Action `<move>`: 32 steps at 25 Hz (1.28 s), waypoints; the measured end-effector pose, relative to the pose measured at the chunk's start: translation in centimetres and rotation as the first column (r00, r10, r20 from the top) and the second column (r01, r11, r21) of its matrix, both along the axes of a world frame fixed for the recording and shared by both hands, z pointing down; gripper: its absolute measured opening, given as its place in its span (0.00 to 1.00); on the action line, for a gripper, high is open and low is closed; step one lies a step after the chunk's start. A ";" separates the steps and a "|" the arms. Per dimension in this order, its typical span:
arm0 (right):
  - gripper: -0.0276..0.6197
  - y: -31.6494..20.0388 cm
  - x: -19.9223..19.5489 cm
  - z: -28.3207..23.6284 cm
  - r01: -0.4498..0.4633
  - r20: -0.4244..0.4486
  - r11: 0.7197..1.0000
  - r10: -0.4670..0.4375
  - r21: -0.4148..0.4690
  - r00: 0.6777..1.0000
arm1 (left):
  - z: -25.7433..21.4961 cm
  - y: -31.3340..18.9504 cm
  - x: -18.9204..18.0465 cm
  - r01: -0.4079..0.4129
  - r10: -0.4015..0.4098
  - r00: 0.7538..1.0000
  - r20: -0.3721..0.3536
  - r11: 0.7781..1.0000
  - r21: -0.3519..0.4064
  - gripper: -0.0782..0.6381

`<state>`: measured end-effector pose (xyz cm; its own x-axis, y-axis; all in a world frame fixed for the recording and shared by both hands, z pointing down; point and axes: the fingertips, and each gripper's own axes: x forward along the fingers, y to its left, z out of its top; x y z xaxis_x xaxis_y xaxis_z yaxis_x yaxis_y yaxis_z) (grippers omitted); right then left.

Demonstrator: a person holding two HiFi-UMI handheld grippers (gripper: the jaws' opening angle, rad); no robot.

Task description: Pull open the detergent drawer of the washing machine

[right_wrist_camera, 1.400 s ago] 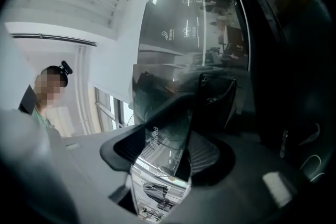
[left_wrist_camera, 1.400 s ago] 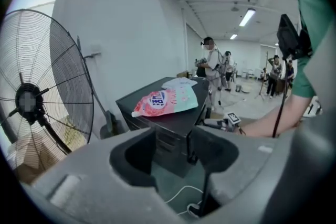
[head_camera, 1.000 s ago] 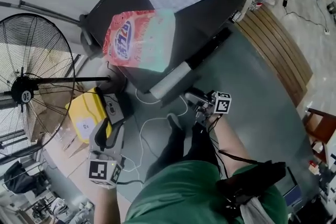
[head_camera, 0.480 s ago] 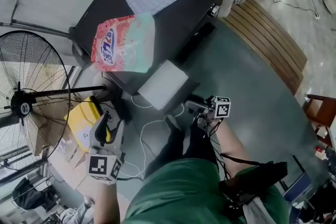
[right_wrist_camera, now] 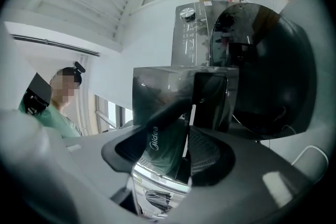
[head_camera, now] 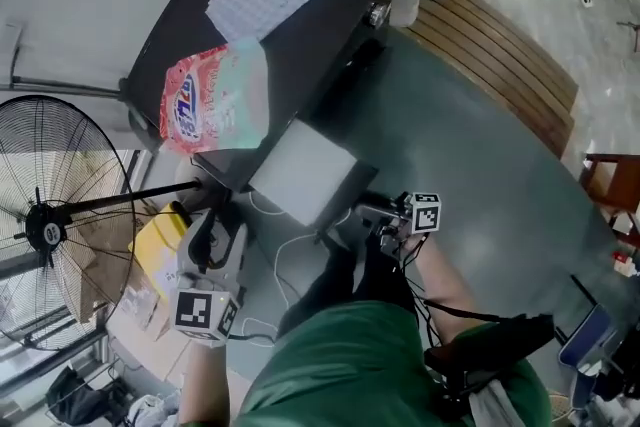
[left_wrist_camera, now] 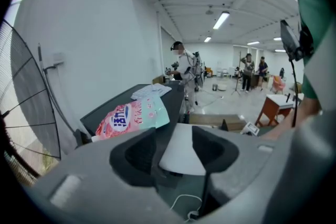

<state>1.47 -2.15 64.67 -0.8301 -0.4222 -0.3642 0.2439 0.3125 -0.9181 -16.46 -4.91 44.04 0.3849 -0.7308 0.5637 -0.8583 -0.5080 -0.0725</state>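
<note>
Detergent drawer (head_camera: 303,173) pulled well out of the washing machine (head_camera: 325,40) front, near the pink bag (head_camera: 215,100). Its front pinched in the right gripper (head_camera: 370,212), guessing for hauling it outward. Left gripper (head_camera: 212,233) parked aside, jaws spread, nothing in them.

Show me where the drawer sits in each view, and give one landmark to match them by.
Head view: drawer, pale slab at centre, jutting from the washer front.
Left gripper view: lower centre, seen beyond the open jaws.
Right gripper view: centre, its branded front held between the jaws.
Landmark: the washer, in all three; dark top in the first two, round door in the third.
</note>
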 end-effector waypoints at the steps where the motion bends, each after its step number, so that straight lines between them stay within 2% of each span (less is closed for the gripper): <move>1: 0.39 0.2 0.0 0.2 -0.002 -0.007 1.000 0.002 -0.012 1.000 | -0.1 -0.2 0.3 -0.006 0.006 1.000 -0.003 1.000 0.000 0.41; 7: 0.39 1.0 0.5 1.9 -0.017 -0.121 0.998 0.010 -0.062 0.993 | -0.2 -1.0 1.4 -0.043 0.043 0.999 -0.016 0.999 0.011 0.41; 11: 0.39 1.3 2.4 1.4 -0.059 -0.202 0.996 0.045 -0.064 0.978 | -0.8 -1.7 2.0 -0.057 0.058 0.998 -0.031 0.998 0.029 0.41; 16: 0.39 1.2 5.6 -0.8 -0.146 -0.328 0.989 0.129 -0.028 0.936 | -2.2 -2.2 1.9 -0.062 0.065 0.996 -0.056 0.997 0.055 0.41; 19: 0.39 -0.4 8.0 -3.3 -0.225 -0.395 0.974 0.218 0.030 0.892 | -3.0 -3.0 1.9 -0.057 0.064 0.995 -0.080 0.995 0.083 0.41; 22: 0.39 -1.7 9.7 -6.5 -0.279 -0.482 0.954 0.297 0.111 0.824 | -3.8 -3.5 1.5 -0.050 0.061 0.993 -0.104 0.993 0.109 0.41; 24: 0.38 -2.2 10.3 -8.9 -0.294 -0.551 0.942 0.335 0.164 0.764 | -4.5 -3.7 1.0 -0.043 0.058 0.992 -0.116 0.992 0.122 0.41; 27: 0.36 -3.1 11.0 -13.0 -0.315 -0.651 0.913 0.407 0.261 0.641 | -5.7 -4.2 0.4 -0.030 0.052 0.988 -0.145 0.988 0.151 0.41; 32: 0.33 -3.1 10.2 -21.0 -0.340 -0.712 0.833 0.552 0.437 0.435 | -7.6 -4.1 -0.9 -0.020 0.060 0.979 -0.196 0.980 0.198 0.41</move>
